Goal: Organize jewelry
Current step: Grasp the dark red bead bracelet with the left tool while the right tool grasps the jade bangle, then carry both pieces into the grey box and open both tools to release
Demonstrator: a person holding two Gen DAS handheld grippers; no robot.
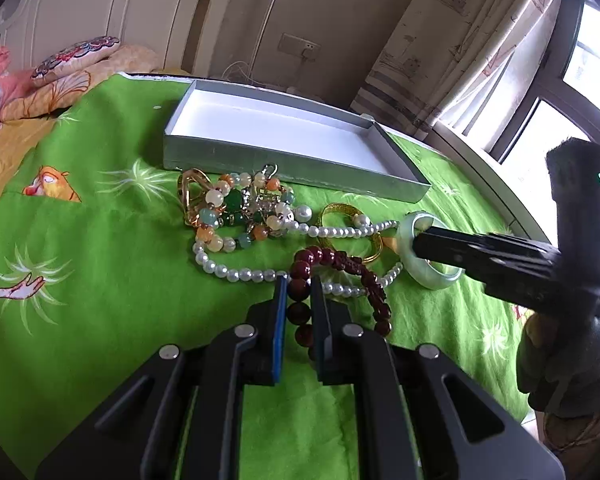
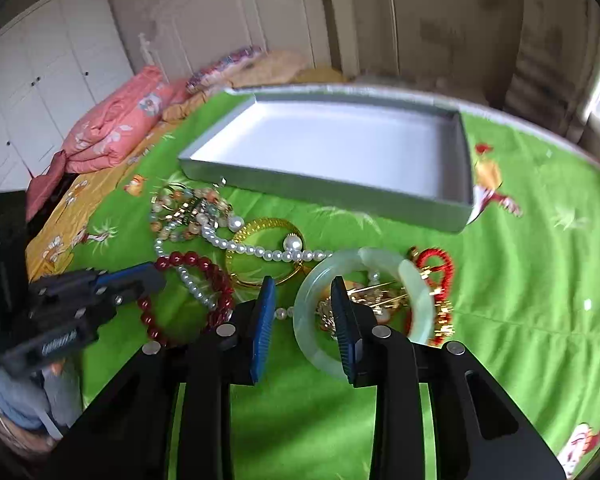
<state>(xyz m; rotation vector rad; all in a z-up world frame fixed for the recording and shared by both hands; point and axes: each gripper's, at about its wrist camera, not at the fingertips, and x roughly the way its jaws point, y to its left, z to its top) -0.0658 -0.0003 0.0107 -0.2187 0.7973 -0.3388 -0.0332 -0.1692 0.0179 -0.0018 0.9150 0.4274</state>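
Note:
A heap of jewelry lies on the green cloth in front of an empty grey box (image 1: 228,160) (image 2: 324,192). My left gripper (image 1: 299,286) is closed on a dark red bead bracelet (image 1: 300,272), which also shows in the right wrist view (image 2: 188,258). My right gripper (image 2: 303,290) is open, one finger inside a pale green jade bangle (image 2: 364,258) and one outside its rim; the bangle also shows in the left wrist view (image 1: 432,280). A pearl necklace (image 1: 228,272) (image 2: 260,252), a gold bangle (image 2: 256,226) and a mixed bead cluster (image 1: 236,204) lie between.
Red cord and gold pieces (image 2: 436,268) lie by the jade bangle. Pink and patterned bedding (image 2: 112,128) is at the far left. A curtain and window (image 1: 540,80) are on the right, beyond the cloth's edge.

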